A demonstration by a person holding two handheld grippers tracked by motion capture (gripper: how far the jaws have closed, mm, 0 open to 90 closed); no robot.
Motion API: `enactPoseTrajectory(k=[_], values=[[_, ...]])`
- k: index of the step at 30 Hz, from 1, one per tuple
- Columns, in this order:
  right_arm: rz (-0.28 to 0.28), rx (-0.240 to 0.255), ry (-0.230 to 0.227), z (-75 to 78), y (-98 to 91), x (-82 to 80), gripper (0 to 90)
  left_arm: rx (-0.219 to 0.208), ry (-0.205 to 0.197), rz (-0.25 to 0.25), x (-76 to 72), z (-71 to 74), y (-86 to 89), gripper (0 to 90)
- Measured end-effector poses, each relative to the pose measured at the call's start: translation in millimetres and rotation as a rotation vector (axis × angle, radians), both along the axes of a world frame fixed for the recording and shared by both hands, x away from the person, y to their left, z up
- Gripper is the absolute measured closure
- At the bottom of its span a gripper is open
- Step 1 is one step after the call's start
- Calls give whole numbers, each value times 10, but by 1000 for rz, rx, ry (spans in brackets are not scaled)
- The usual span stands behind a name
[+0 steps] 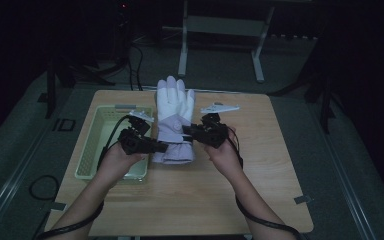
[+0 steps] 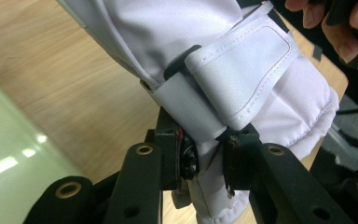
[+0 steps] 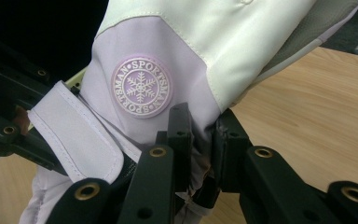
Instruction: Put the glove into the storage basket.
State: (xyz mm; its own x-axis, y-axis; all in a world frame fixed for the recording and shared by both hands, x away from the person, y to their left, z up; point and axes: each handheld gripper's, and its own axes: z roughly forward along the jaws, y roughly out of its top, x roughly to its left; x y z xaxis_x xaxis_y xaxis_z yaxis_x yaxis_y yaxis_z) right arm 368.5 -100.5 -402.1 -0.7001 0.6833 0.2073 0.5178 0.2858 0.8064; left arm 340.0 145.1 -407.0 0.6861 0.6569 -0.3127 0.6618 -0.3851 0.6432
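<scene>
A: Lilac and white padded fabric: a ski glove (image 1: 174,119) is held over the wooden table (image 1: 260,165), fingers pointing away from the person. What grips it?

B: Both grippers. The left gripper (image 1: 156,146) has its jaws pinched on the glove's cuff edge, just under the lilac wrist strap (image 2: 242,74). The right gripper (image 1: 190,131) has its jaws clamped on the opposite edge, beside the round snowflake badge (image 3: 141,87).

A: What is nearby?

B: A pale green basket (image 1: 96,145) sits just left of the glove, partly under the left hand (image 1: 116,162).

A: What could go wrong?

B: I judge each grip catches only a thin fold of slippery fabric. If the hands pull apart or one jerks, an edge could slide out, leaving the glove dangling from one side or falling short of the basket.
</scene>
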Motion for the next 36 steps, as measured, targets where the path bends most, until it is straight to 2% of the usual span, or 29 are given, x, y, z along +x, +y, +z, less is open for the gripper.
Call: enactPoseTrajectory(k=[6,11,15,19,20,24,26,27,28,31,34,36], values=[[10,19,-1,31,276,13,791,17,3,-13,35,55,302,722],[21,20,1,29,517,35,791,34,13,-1,41,72,525,721],[29,23,9,4,722,62,792,40,26,12,51,43,726,721],[39,16,19,-58,940,86,792,64,38,27,51,-8,915,721],[39,16,19,-58,940,86,792,64,38,27,51,-8,915,721],[59,12,46,-135,1213,121,794,83,68,40,47,-55,1165,720],[61,10,44,-149,1266,112,794,83,73,42,47,-70,1200,720],[64,7,40,-165,1299,109,794,90,94,47,55,-135,1279,720],[70,5,61,-234,1386,122,794,91,105,51,59,-167,1303,720],[70,-1,92,-350,1489,162,795,102,128,56,82,-270,1380,720],[74,-25,109,-467,1570,171,795,109,158,52,107,-397,1431,720],[76,-38,138,-559,1607,196,795,108,186,56,127,-497,1446,720]])
